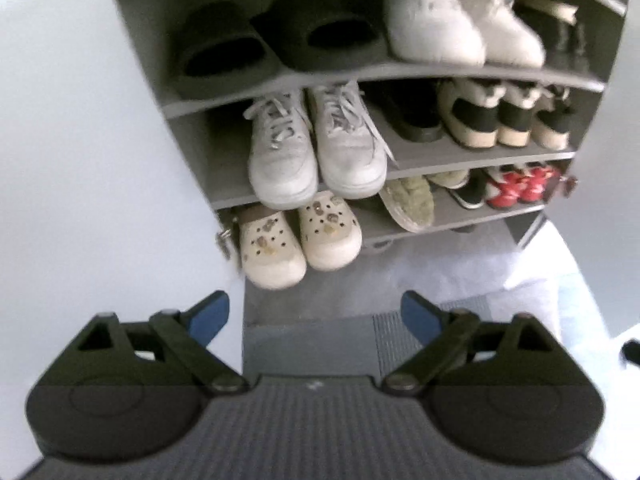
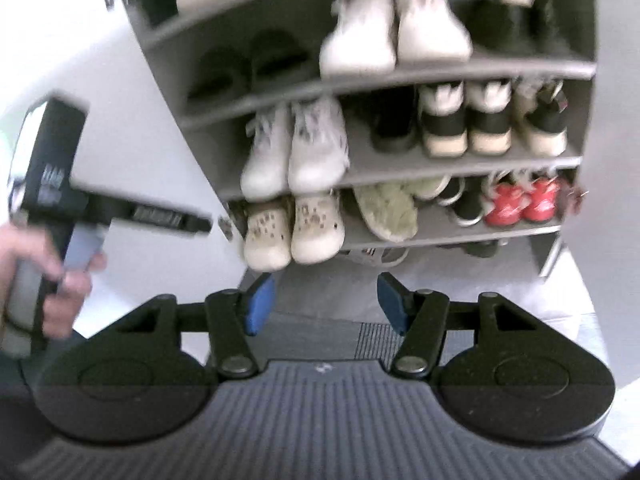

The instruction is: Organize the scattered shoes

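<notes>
A grey shoe rack point(image 1: 440, 74) point(image 2: 460, 74) fills the upper half of both views. Black slippers point(image 1: 240, 40) and white sneakers point(image 1: 460, 20) sit on an upper shelf. Below them stand laced white sneakers point(image 1: 316, 144) point(image 2: 296, 148) and black-and-cream shoes point(image 1: 504, 116). The low shelf holds cream clogs point(image 1: 296, 236) point(image 2: 294, 228), a green fuzzy slipper point(image 1: 408, 204) and red shoes point(image 1: 520, 188). My left gripper point(image 1: 314, 314) is open wide and holds nothing, hanging in front of the clogs. My right gripper point(image 2: 326, 302) is open about halfway, with nothing between its blue pads point(image 2: 258, 304).
A white wall point(image 1: 80, 140) flanks the rack on the left. A grey ribbed mat point(image 1: 320, 344) lies on the pale floor before the rack. A sandal point(image 2: 376, 256) shows under the lowest shelf. A person's hand point(image 2: 68, 280) holds the other gripper's handle at the left edge.
</notes>
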A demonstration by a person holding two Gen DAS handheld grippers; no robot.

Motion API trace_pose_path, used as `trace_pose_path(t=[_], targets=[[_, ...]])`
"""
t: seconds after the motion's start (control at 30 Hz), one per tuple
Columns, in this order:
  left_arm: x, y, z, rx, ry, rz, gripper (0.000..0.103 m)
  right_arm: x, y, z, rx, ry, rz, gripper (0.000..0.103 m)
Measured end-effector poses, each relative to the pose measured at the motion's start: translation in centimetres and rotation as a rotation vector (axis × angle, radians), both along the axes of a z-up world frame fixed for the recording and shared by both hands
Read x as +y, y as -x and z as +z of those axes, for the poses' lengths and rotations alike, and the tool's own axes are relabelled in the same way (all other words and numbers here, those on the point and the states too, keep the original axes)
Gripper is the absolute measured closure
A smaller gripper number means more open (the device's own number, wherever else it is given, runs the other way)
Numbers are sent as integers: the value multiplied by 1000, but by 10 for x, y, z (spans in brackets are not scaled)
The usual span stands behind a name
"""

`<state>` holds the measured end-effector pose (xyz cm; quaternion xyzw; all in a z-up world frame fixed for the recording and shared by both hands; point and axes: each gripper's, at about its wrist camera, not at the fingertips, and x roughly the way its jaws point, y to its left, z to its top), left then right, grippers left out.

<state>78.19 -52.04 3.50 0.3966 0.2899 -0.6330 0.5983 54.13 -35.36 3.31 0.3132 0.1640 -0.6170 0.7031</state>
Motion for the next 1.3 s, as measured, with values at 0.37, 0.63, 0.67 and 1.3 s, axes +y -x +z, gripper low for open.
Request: trace_pose_path(t=[0.37, 0.63, 0.67, 1.3], targets=[[46, -38, 257, 98, -31, 60, 2, 75, 24, 248, -18, -3, -189, 39], [42, 21, 319, 118, -7, 18, 1, 96, 85, 302, -145, 44, -242, 20], [44, 27, 320, 112, -5, 31, 0, 96, 101, 310, -182, 68, -234, 18], [1, 165, 357, 102, 33, 176, 0, 2, 407, 402, 73, -118, -93, 17]])
